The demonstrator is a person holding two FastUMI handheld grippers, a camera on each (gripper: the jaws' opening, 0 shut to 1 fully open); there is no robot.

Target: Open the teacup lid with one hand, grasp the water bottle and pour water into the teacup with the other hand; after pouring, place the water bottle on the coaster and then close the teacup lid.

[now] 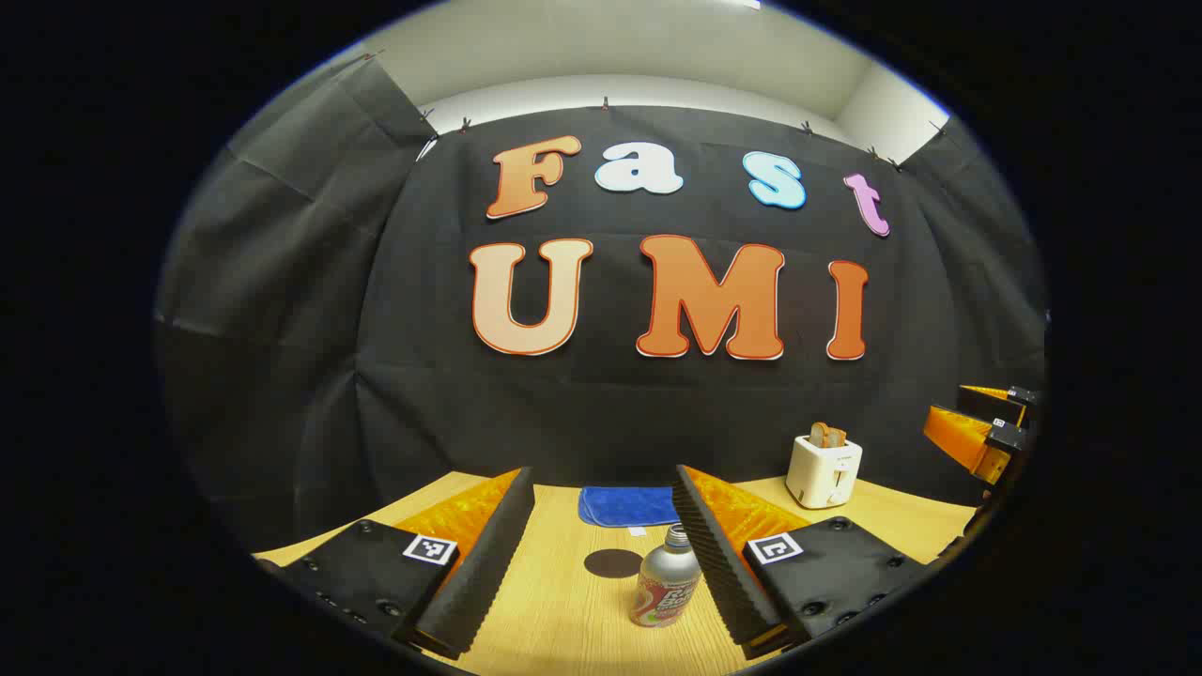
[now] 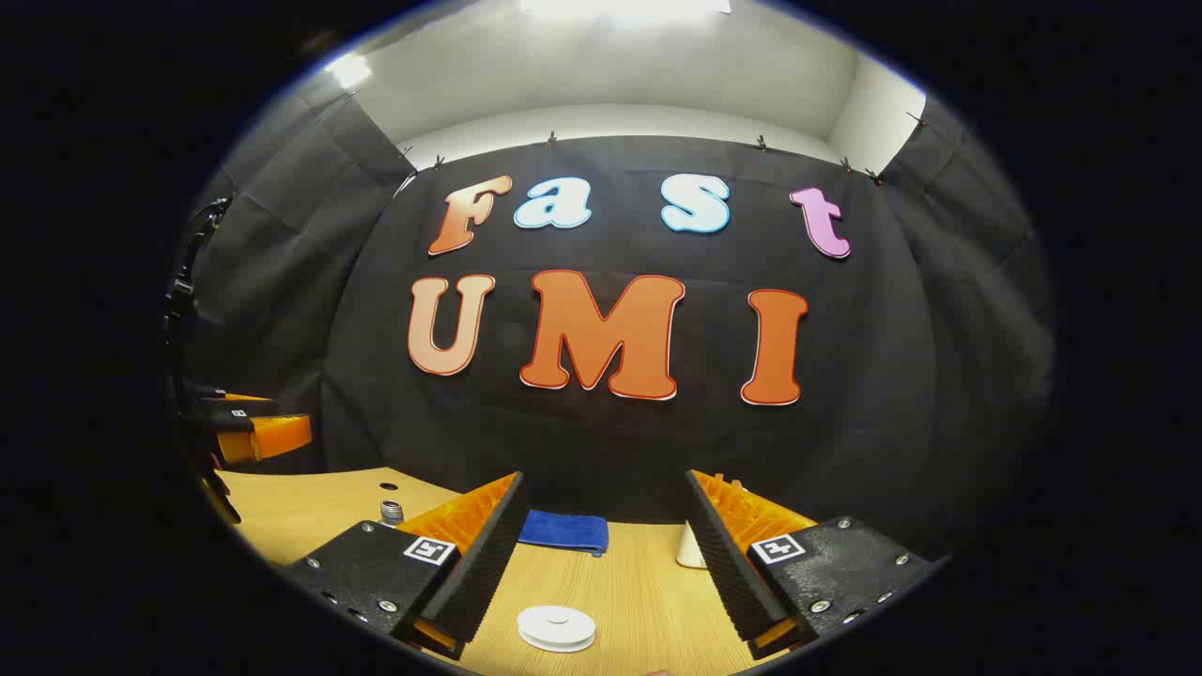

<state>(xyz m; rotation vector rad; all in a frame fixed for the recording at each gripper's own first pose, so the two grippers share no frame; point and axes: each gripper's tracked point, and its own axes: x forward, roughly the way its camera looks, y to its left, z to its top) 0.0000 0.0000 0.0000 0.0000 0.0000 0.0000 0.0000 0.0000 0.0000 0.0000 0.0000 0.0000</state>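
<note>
A silver water bottle (image 1: 667,587) with a coloured label stands upright on the wooden table, just inside the right finger of my left gripper (image 1: 602,469), which is open around empty air. A dark round coaster (image 1: 612,563) lies flat just left of the bottle. In the right gripper view, the white round teacup lid (image 2: 556,627) sits low between the fingers of my right gripper (image 2: 604,475), which is open and holds nothing. The cup under the lid is hidden. The bottle's threaded top (image 2: 392,512) peeks over that gripper's left finger.
A blue folded cloth (image 1: 627,505) lies at the back of the table (image 1: 563,610) against the black wall. A white toaster (image 1: 824,469) with bread in it stands at the back right. The other gripper (image 1: 986,427) shows at the right edge, and at the left edge (image 2: 249,427) of the right gripper view.
</note>
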